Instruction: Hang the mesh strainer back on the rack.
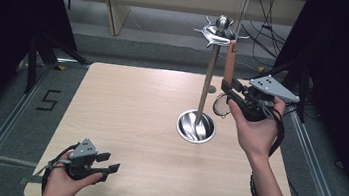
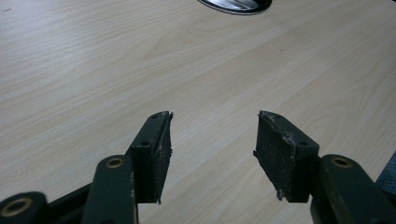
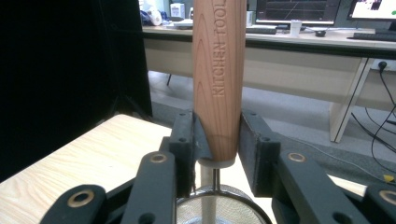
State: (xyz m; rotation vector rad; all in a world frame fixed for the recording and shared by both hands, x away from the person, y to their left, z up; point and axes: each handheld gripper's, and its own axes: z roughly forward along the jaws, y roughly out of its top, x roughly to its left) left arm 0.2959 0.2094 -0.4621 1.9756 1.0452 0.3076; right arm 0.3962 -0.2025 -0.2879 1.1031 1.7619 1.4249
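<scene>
**Ana:** Strainer [image 1: 222,105] first: where is it?

**Ben:** Held upright over the table's [image 1: 124,122] right side, near the far right corner. Its wooden handle [image 3: 219,74] points up and the mesh bowl hangs at the bottom. In the high view the handle's top reaches the hooks at the crown of the metal rack [image 1: 209,77]; I cannot tell whether it hangs on one.

**Ana:** And what has hold of it?

**Ben:** The right gripper [image 1: 236,93]. In the right gripper view both black jaws are pressed against the lower end of the handle, one on each side, just above the pale collar where the wire stem begins. The words KITCHEN TOOL run up the wood. The mesh rim [image 3: 224,205] shows just below the jaws.

**Ana:** The rack itself?

**Ben:** A thin steel pole rising out of a round dished base [image 1: 195,126], which sits right of the table's middle. The strainer is just beside the pole, on its right.

**Ana:** The other hand?

**Ben:** The left gripper [image 1: 106,162] is low at the near left corner, close to the near edge, well apart from the rack. In the left gripper view its jaws stand wide apart with bare wood between them, holding nothing. The base's rim [image 2: 236,5] peeks in at the top of that view.
</scene>
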